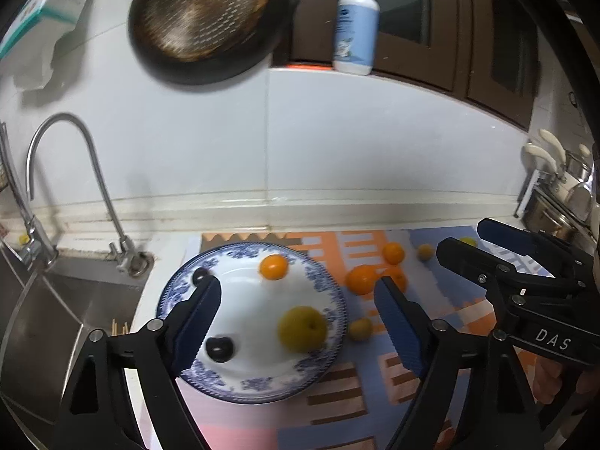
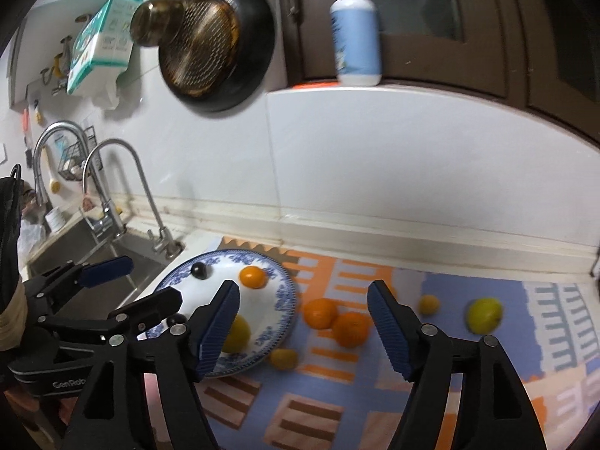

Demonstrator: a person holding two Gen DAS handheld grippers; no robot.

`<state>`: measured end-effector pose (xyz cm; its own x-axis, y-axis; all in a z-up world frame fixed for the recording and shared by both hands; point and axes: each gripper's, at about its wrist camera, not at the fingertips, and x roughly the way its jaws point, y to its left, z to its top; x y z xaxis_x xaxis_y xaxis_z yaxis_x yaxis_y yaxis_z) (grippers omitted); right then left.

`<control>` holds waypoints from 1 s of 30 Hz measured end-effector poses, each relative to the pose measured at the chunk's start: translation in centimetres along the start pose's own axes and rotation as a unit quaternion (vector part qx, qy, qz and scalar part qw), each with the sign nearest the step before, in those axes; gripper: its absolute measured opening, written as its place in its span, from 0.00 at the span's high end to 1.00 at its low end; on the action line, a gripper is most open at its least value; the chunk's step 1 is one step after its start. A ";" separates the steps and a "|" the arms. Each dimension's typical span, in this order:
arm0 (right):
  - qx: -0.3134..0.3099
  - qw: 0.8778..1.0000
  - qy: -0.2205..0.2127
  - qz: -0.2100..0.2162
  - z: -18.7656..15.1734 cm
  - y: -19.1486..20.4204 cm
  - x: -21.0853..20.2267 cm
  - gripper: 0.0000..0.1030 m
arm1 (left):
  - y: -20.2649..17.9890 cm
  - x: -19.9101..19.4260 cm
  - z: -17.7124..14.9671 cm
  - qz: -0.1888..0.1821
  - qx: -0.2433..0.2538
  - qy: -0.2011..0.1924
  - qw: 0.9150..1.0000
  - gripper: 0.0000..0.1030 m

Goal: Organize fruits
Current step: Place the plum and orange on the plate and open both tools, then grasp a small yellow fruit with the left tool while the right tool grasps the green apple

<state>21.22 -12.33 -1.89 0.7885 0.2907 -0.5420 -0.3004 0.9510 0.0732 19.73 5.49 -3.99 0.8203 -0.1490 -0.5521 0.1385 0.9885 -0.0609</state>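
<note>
- Right now both claws hang over the surface with nothing in them: the left claw (image 1: 296, 300) has its jaws spread wide above the blue-and-white plate (image 1: 318, 273), and the right claw (image 2: 303, 303) is just as wide open above the patterned mat (image 2: 450, 375).
- Already on the plate are a small orange fruit (image 1: 274, 266), a large yellow-green fruit (image 1: 302, 328) and two dark round fruits (image 1: 220, 348), one near the far rim (image 1: 200, 274).
- Loose on the mat are two oranges (image 2: 320, 313) touching each other (image 2: 351, 329) just beside the plate, a small yellow fruit (image 2: 283, 359) near the plate's rim, another small yellow one (image 2: 429, 304) further right, and a lemon-coloured fruit (image 2: 484, 315) well apart on the right.
- My judgement: the step in hand is picking the next loose fruit, and the pair of oranges sits between the right claw's fingers in its view, so that claw is best placed.
- Take one orange at a time. Since they touch, come down so one finger slips into the outer side and the other goes over the top of the gap, or nudge them apart first.
- Close at the widest part of the fruit, gently; round skin can squirt out of a pinch made too high.
- Set it on a bare part of the plate, away from the dark fruits, which look likely to roll if bumped.
- Keep the left claw clear of the plate's middle while the right one delivers.
</note>
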 end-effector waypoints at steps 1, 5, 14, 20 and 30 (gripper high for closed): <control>0.002 1.000 -0.002 -0.006 -0.1 -0.4 -0.3 0.31 | -0.4 -0.1 0.1 -0.002 0.003 -0.003 1.000 0.16; 0.016 0.999 -0.008 -0.028 -0.4 -2.2 -1.5 0.30 | -2.2 -0.1 0.3 -0.012 0.014 -0.011 1.000 0.13; 0.041 0.995 -0.018 -0.084 -1.2 -6.4 -3.6 0.30 | -5.9 0.6 1.1 -0.036 0.038 -0.025 0.998 0.11; 0.057 0.992 -0.024 -0.108 -1.6 -8.8 -4.4 0.30 | -8.3 1.5 1.8 -0.053 0.056 -0.036 0.996 0.11; 0.074 0.986 -0.018 -0.146 -2.4 -12.5 -3.6 0.30 | -11.9 4.6 2.8 -0.083 0.090 -0.047 0.991 0.11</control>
<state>20.82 -25.51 -2.82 0.8495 0.0032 -0.5276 0.0215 0.9989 0.0406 23.43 -7.00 -3.44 0.8248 -0.3195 -0.4666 0.3655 0.9308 0.0087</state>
